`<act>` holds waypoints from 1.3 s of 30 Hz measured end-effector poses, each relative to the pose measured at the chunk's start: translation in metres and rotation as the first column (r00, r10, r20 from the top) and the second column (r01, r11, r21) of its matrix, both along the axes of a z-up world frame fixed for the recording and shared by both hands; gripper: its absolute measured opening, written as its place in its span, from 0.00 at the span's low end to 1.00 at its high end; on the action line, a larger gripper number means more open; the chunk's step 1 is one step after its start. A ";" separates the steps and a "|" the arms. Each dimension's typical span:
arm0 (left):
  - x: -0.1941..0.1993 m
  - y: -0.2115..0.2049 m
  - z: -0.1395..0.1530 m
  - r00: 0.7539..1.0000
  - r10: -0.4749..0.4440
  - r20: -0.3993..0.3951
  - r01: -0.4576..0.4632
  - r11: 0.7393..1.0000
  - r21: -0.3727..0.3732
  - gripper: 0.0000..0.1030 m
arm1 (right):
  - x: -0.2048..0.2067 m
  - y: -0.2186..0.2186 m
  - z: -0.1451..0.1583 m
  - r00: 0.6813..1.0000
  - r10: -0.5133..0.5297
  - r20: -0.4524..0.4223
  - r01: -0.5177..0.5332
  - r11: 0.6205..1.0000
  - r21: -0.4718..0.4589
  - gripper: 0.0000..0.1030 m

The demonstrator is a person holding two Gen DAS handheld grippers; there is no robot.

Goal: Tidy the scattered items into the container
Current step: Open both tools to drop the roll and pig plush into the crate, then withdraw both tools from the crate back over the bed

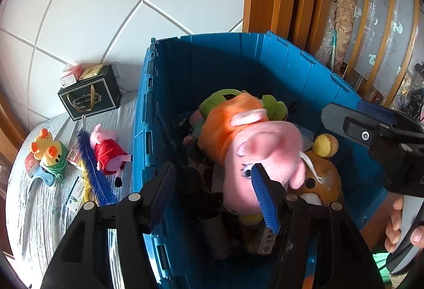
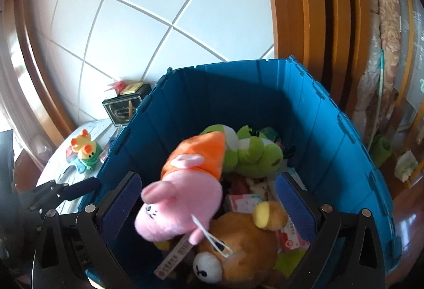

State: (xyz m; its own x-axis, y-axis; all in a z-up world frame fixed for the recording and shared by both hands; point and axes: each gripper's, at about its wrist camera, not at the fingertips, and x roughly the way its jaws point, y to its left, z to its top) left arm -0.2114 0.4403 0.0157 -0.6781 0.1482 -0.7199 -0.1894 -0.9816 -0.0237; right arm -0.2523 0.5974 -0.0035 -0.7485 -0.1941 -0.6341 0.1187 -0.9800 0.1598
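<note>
A: Status on the left gripper [image 1: 214,191]?
B: Jaws sitting wide apart, nothing between them. It's hanging over the near rim of the blue bin [image 1: 299,69].
A: Right gripper [image 2: 206,206]?
B: Also spread wide, hovering over the bin. The pink pig plush [image 2: 182,198] in the orange top is lying on the pile inside, between the fingers; contact unclear.
A: Leftovers?
B: Small red-dressed pig [image 1: 108,151], blue brush [image 1: 92,169] and yellow duck toy [image 1: 50,153] are sitting on the table at 9 o'clock of the bin.
</note>
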 end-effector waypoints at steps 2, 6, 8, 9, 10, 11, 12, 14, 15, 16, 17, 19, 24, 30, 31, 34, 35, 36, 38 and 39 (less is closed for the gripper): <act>0.009 -0.001 0.001 1.000 0.003 -0.015 -0.003 1.000 0.000 0.57 | 0.013 0.004 -0.001 1.000 -0.009 -0.013 0.009 1.000 -0.006 1.00; 0.027 -0.005 0.004 0.999 0.013 -0.046 -0.012 1.000 0.018 0.57 | 0.040 0.010 -0.005 0.999 -0.028 -0.040 0.027 1.000 -0.016 1.00; 0.038 -0.006 0.005 0.998 0.018 -0.066 -0.016 1.000 0.023 0.57 | 0.052 0.011 -0.007 0.998 -0.034 -0.052 0.033 0.999 -0.023 1.00; 0.043 -0.005 0.005 0.997 0.018 -0.077 -0.017 1.000 0.021 0.57 | 0.056 0.011 -0.009 0.998 -0.037 -0.053 0.036 0.999 -0.027 1.00; 0.047 -0.004 0.006 0.996 0.016 -0.087 -0.014 1.000 0.019 0.57 | 0.060 0.011 -0.010 0.998 -0.039 -0.055 0.037 0.999 -0.028 1.00; 0.051 -0.004 0.007 0.996 0.014 -0.093 -0.012 1.000 0.020 0.57 | 0.064 0.010 -0.011 0.997 -0.039 -0.060 0.037 0.999 -0.029 1.00; 0.054 -0.004 0.007 0.995 0.014 -0.096 -0.011 1.000 0.028 0.57 | 0.069 0.010 -0.012 0.997 -0.039 -0.066 0.038 0.999 -0.029 1.00; 0.060 -0.005 0.008 0.995 0.011 -0.100 -0.007 0.999 0.043 0.57 | 0.075 0.008 -0.013 0.996 -0.044 -0.079 0.042 0.999 -0.027 1.00; 0.062 -0.005 0.007 0.995 0.008 -0.099 -0.003 0.999 0.050 0.57 | 0.079 0.007 -0.014 0.996 -0.045 -0.082 0.042 0.999 -0.027 1.00; 0.063 -0.005 0.007 0.996 0.006 -0.094 -0.001 0.998 0.058 0.57 | 0.082 0.006 -0.016 0.996 -0.042 -0.084 0.040 0.999 -0.031 1.00; 0.065 -0.005 0.005 0.996 -0.001 -0.085 0.007 0.998 0.070 0.57 | 0.084 0.005 -0.017 0.995 -0.039 -0.088 0.036 0.999 -0.038 1.00; 0.070 -0.006 0.004 0.997 -0.009 -0.079 0.015 0.996 0.085 0.57 | 0.090 0.003 -0.019 0.995 -0.039 -0.097 0.034 0.998 -0.050 1.00; 0.083 -0.010 0.007 0.993 0.007 -0.121 0.002 0.997 0.071 0.57 | 0.098 -0.001 -0.019 0.992 -0.057 -0.114 0.051 0.997 -0.055 1.00; 0.095 -0.040 0.014 0.986 0.038 -0.163 -0.026 0.997 0.076 0.57 | 0.100 -0.029 -0.012 0.990 -0.044 -0.134 0.038 0.998 -0.044 1.00; 0.097 -0.048 0.015 0.985 0.042 -0.168 -0.028 0.996 0.083 0.57 | 0.100 -0.036 -0.010 0.990 -0.042 -0.137 0.036 0.998 -0.043 1.00; 0.103 -0.078 0.017 0.984 0.048 -0.171 -0.031 0.994 0.102 0.57 | 0.105 -0.063 -0.005 0.988 -0.040 -0.149 0.035 0.999 -0.038 1.00; 0.106 -0.090 0.017 0.984 0.046 -0.173 -0.027 0.994 0.108 0.57 | 0.108 -0.074 -0.003 0.987 -0.042 -0.154 0.037 0.999 -0.033 1.00; 0.110 -0.103 0.017 0.983 0.046 -0.176 -0.026 0.993 0.113 0.57 | 0.111 -0.087 -0.001 0.986 -0.042 -0.162 0.038 0.999 -0.027 1.00; 0.115 -0.130 0.016 0.983 0.046 -0.180 -0.026 0.993 0.115 0.57 | 0.117 -0.114 0.001 0.984 -0.041 -0.174 0.039 0.999 -0.018 1.00; 0.118 -0.145 0.015 0.983 0.044 -0.176 -0.024 0.993 0.115 0.57 | 0.120 -0.129 0.001 0.983 -0.043 -0.177 0.041 0.999 -0.019 1.00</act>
State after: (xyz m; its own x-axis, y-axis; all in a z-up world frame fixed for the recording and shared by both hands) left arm -0.0929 0.2949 0.0303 -0.7999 0.1957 -0.5673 -0.1668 -0.9806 -0.1031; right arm -0.1320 0.4683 -0.0029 -0.8565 -0.1685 -0.4880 0.1052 -0.9824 0.1545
